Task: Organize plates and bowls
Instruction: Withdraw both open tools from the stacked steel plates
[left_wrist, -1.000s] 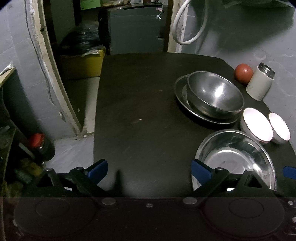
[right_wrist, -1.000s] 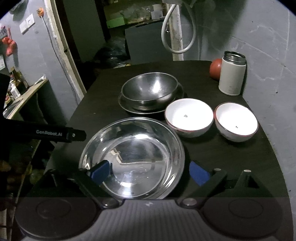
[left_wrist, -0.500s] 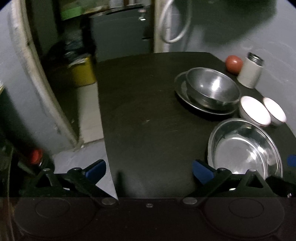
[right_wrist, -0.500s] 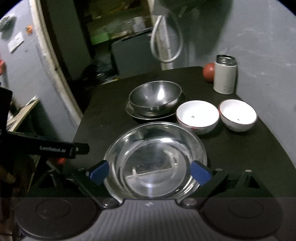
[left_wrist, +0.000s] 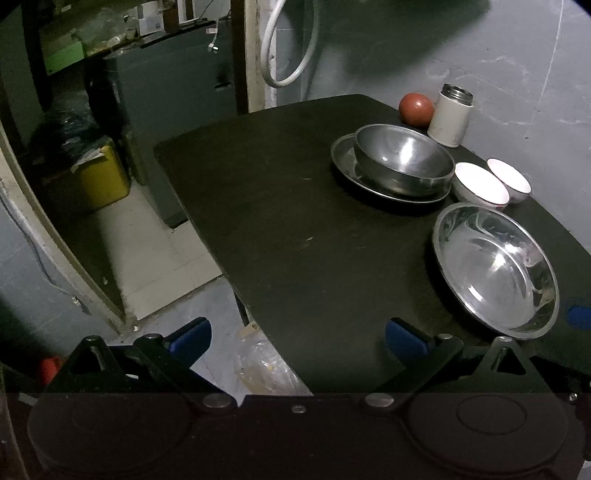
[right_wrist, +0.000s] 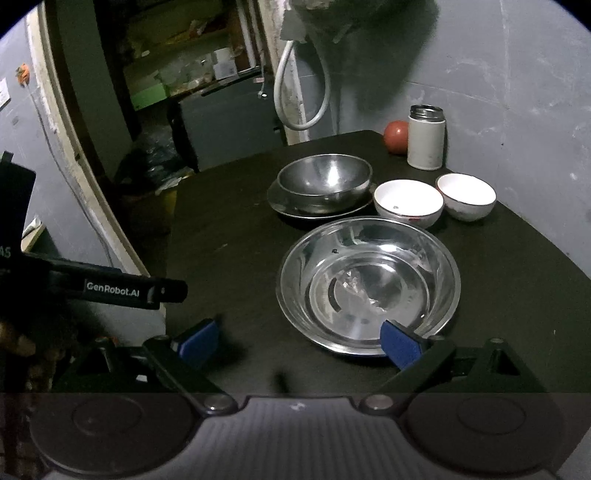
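A wide shiny steel plate (right_wrist: 369, 284) (left_wrist: 495, 266) lies near the front of the dark table (right_wrist: 229, 243) (left_wrist: 295, 221). Behind it a steel bowl (right_wrist: 325, 181) (left_wrist: 402, 158) sits in a flat steel plate (right_wrist: 291, 210) (left_wrist: 343, 158). Two white bowls, one nearer (right_wrist: 408, 201) (left_wrist: 480, 182) and one farther right (right_wrist: 466, 195) (left_wrist: 509, 179), stand side by side. My right gripper (right_wrist: 299, 339) is open at the table's front, its right fingertip over the shiny plate's near rim. My left gripper (left_wrist: 295, 336) is open over the table's left front corner, holding nothing.
A white flask (right_wrist: 426, 136) (left_wrist: 450, 120) and a red round fruit (right_wrist: 396, 136) (left_wrist: 415, 109) stand at the back by the grey wall. The left gripper's body (right_wrist: 110, 288) shows at the left. Below the table edge lie a plastic bag (left_wrist: 266, 365) and a yellow bin (left_wrist: 92, 177).
Both grippers have drawn back and swung left. The table corner and floor now show under the left one; the shiny plate has shifted right of the right gripper's centre. The dishes have not moved.
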